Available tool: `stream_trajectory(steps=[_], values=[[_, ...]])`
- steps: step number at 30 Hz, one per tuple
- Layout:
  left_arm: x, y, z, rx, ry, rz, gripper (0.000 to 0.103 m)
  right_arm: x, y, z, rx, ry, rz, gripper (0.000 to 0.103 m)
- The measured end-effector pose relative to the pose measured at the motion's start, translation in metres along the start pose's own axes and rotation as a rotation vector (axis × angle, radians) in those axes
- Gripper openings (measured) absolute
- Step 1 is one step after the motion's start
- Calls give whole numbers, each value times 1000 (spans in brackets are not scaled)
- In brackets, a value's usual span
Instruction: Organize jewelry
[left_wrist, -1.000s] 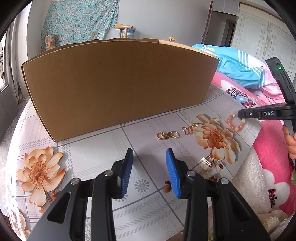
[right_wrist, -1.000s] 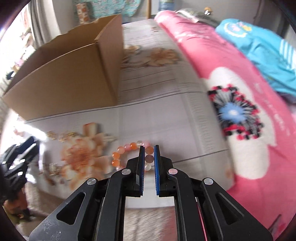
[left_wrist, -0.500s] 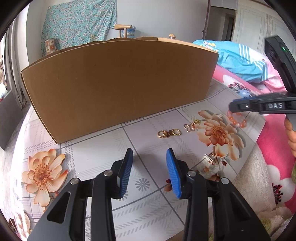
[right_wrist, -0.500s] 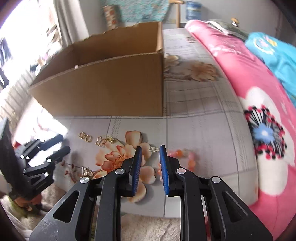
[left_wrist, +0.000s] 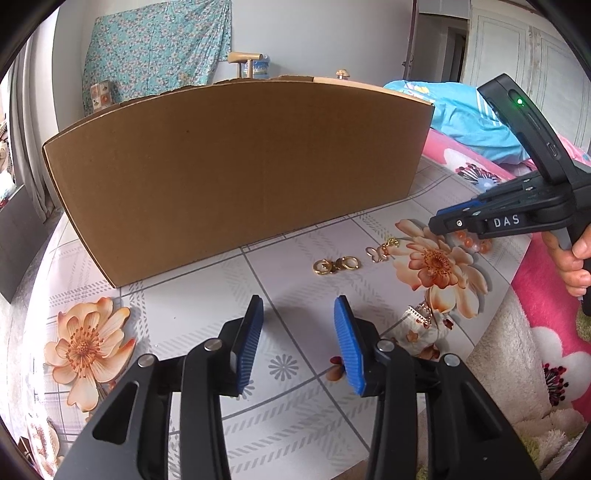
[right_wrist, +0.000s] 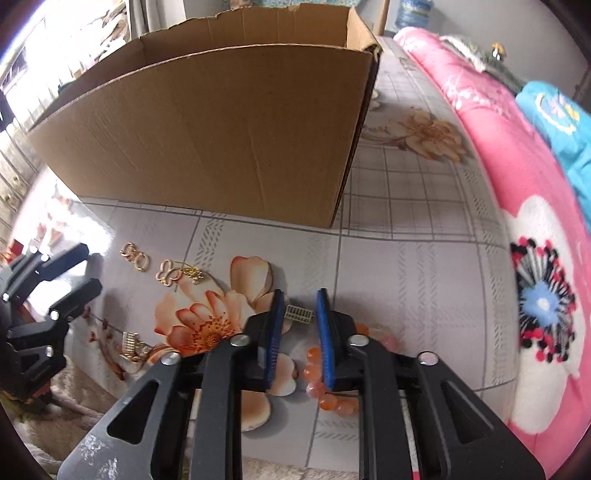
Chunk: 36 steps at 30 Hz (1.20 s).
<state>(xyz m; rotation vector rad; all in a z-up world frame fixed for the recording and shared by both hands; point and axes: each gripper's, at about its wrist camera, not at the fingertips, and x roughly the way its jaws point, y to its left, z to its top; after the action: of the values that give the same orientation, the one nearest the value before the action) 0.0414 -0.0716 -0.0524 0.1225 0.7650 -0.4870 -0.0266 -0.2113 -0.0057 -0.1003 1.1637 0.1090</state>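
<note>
On the floral mat (left_wrist: 207, 302) lie a pair of gold rings (left_wrist: 336, 265) (right_wrist: 135, 254), a butterfly piece (left_wrist: 380, 251) (right_wrist: 168, 272), a gold comb-shaped piece (left_wrist: 417, 314) (right_wrist: 131, 345) and an orange bead bracelet (left_wrist: 469, 240) (right_wrist: 317, 373). My right gripper (right_wrist: 300, 301) (left_wrist: 437, 223) points steeply down, its jaws closing around a small gold clasp (right_wrist: 298, 314). The clasp spans almost the whole gap, and I see no firm press. The bracelet lies under its right finger. My left gripper (left_wrist: 299, 306) (right_wrist: 88, 269) hovers open over bare mat, short of the rings.
A large open cardboard box (left_wrist: 236, 166) (right_wrist: 207, 140) stands just behind the jewelry. A pink flowered blanket (right_wrist: 517, 258) with a blue garment (left_wrist: 461, 118) lies to the right. Fluffy cream fabric (left_wrist: 509, 354) borders the mat's near edge. A person's hand (left_wrist: 572, 258) holds the right gripper.
My right gripper has shifted left off the bracelet and sunk toward the mat; its jaws widened, then narrowed around the gold clasp. The left gripper has stayed put.
</note>
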Motion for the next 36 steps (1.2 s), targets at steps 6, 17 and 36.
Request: stream_trajectory(steps=[6,17,36], values=[[-4,5,-3,-32,-4,-22,39,0,8,-4,48,-2,103,12],[-14,-38,-2,79,-4,-167,39,-9,11,-15,116,-91,272,18],[8,-56,5,145,83,-46,6,-32,-7,-57,195,-186,307,19]])
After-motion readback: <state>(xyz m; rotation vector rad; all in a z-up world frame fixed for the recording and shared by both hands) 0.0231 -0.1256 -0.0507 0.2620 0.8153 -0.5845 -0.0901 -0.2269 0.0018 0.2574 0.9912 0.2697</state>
